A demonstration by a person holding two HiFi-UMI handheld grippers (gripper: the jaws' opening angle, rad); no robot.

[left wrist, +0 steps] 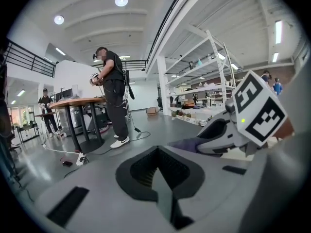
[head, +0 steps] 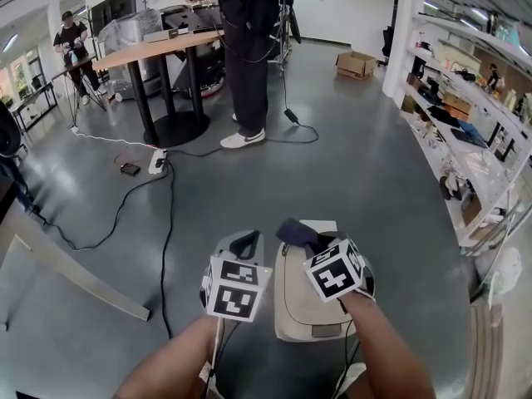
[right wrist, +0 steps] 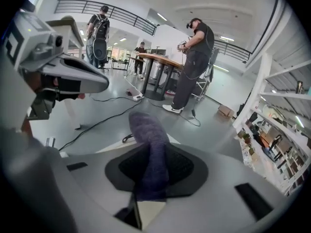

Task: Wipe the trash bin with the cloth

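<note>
1. While the right gripper [head: 314,244] keeps its fingers clamped on the cloth [head: 291,229], it hangs over the trash bin [head: 301,310] on the floor [head: 357,156], apparently positioned to wipe the top.
2. Left gripper [head: 243,241]: fingers together, empty, just beside the bin.

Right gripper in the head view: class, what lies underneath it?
The beige trash bin sits below the right gripper, which clamps a purple cloth. Gripper and forearm cover part of its lid; its inside is hidden.
</note>
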